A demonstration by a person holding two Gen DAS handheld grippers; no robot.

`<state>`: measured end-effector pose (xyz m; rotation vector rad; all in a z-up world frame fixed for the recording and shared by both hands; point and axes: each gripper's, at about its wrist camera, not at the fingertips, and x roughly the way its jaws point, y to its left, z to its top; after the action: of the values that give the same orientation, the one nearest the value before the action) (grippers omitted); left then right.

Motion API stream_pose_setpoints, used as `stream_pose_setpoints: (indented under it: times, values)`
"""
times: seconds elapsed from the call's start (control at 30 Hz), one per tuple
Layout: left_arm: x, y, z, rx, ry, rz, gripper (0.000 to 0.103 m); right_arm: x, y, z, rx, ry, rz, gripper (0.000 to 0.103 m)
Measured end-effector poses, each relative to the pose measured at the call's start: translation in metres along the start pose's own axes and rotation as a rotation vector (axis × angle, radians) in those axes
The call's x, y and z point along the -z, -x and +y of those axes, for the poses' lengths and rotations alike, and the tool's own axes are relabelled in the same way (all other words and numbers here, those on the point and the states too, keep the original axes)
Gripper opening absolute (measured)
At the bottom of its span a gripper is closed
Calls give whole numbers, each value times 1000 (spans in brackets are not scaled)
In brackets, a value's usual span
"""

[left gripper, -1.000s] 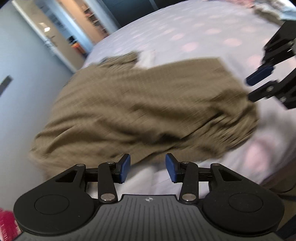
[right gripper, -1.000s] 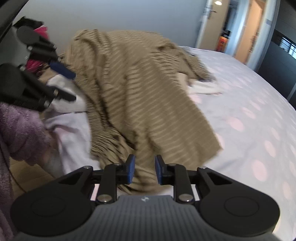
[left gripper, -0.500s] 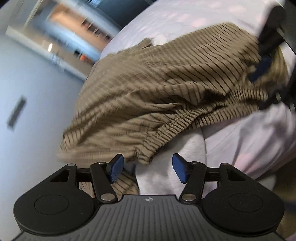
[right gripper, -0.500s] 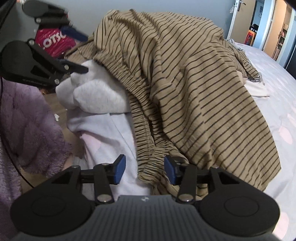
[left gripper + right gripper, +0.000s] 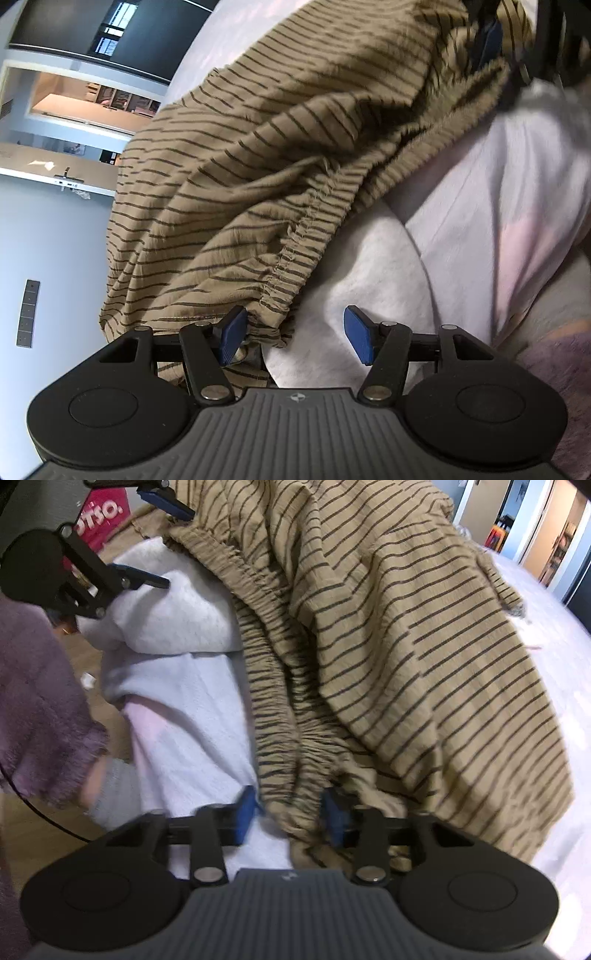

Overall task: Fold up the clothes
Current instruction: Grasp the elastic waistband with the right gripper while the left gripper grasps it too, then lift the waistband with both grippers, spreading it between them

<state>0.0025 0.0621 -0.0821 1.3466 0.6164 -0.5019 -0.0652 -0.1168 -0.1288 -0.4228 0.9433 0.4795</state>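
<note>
At bed edge, both tongs (image 5: pixel 291 338) (image 5: pixel 290 818) gape round tan black-striped garment's (image 5: pixel 406 627) elastic waistband; w/ shallow bite it may slip

Each camera sits low behind its own gripper, very close to the striped cloth (image 5: pixel 258 177) (image 5: pixel 406 627). They face each other, sharing the bed (image 5: pixel 498 192) (image 5: pixel 192 716) edge.

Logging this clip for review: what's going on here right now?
A person holding two handheld grippers is working on a tan striped garment that lies crumpled on a bed. Both grippers are at its gathered elastic edge. The right gripper has the bunched fabric between its open fingers. The left gripper is open at the edge too, above a white fleece. Nothing is gripped or folded yet.
</note>
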Motion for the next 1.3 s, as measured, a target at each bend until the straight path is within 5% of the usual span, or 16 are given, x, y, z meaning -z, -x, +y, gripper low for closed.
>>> stream_pose_setpoints:
  times: [0.03,0.13,0.27,0.33,0.63,0.97,1.3]
  values:
    - [1,-1,0,2,4,5,56,0,3,-2,20,-3,8,10]
    - [-1,-1,2,4,24,4,51,2,19,-19,57,-37,9,10]
    - [-14,10,13,12,101,-25,4,6,51,-41,126,-73,2,10]
    - [-24,22,21,29,145,-64,0,9,67,-52,167,-97,-4,10]
    - [-93,94,58,50,195,-267,0,34,156,-106,407,-246,-72,9]
    - [-150,119,-8,193,-10,-455,5,110,208,-166,651,-390,44,9]
    - [-185,92,-95,383,-191,-534,14,157,180,-209,605,-495,83,10]
